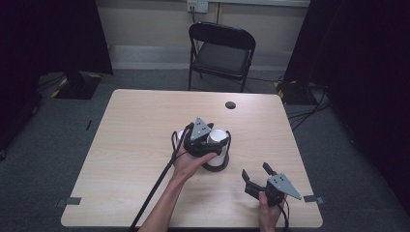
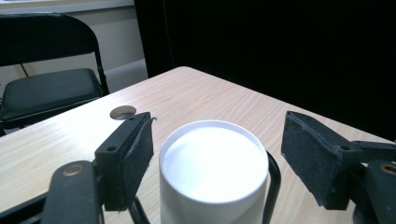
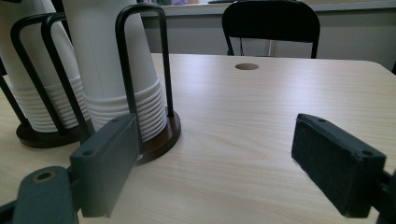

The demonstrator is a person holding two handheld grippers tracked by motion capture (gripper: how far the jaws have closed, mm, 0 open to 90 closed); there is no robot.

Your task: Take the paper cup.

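Nearest us, our right gripper (image 1: 255, 176) rests at the table's (image 1: 125, 140) front right corner, jaws spread, holding nothing. Mid-table, our left gripper (image 1: 216, 143) straddles the top of 1 stack of white cups (image 2: 212, 172), jaws apart, pads not touching. That stack stands in a black wire holder (image 3: 140, 70) on a dark round base; beyond, 1 black folding chair (image 1: 221, 52).

White paper cups (image 3: 119, 70) stand stacked in black wire holders (image 3: 140, 56) on dark brown round bases (image 3: 161, 140). The table (image 1: 135, 140) is pale wood grain. Both grippers' pads (image 2: 310, 156) are black; a grey plate (image 1: 200, 128) tops the left one. At twelve o'clock, a black folding chair (image 1: 221, 50).
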